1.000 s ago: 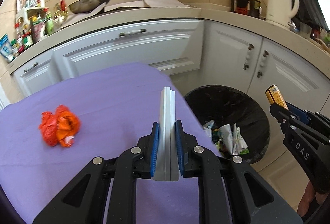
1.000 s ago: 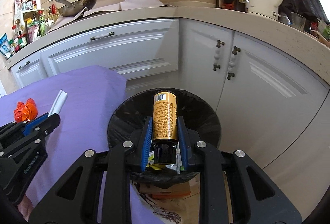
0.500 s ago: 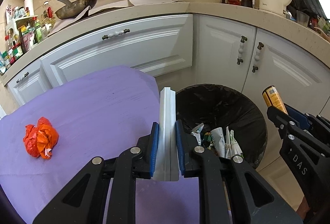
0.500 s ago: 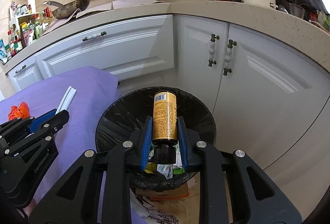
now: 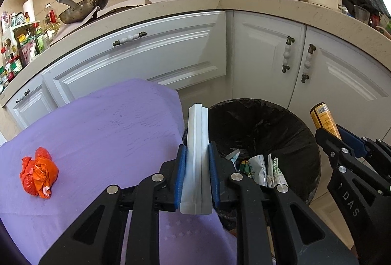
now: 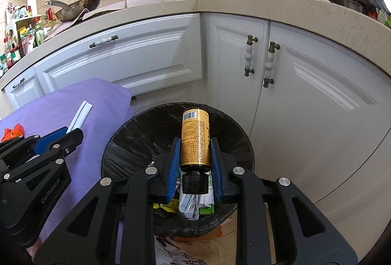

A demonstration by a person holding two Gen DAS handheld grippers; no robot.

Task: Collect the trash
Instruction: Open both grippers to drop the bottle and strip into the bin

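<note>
Bin (image 6: 122,140) below both: right hand-held gripper (image 6: 195,143) pinches yellow bottle (image 6: 195,135), left hand-held gripper (image 5: 196,155) pinches white strip (image 5: 197,143); orange wad (image 5: 39,171) on purple cloth (image 5: 110,133).

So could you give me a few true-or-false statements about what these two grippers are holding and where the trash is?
1. The right gripper holds a yellow bottle above the bin. True.
2. The left gripper is empty. False: it is shut on a white folded strip.
3. The black-lined bin already has wrappers in it. True.
4. The orange crumpled bag lies inside the bin. False: it rests on the purple cloth.
5. The bottle's black cap points away from the right wrist camera. False: the cap is nearest the camera, and the barcode end points away.
</note>
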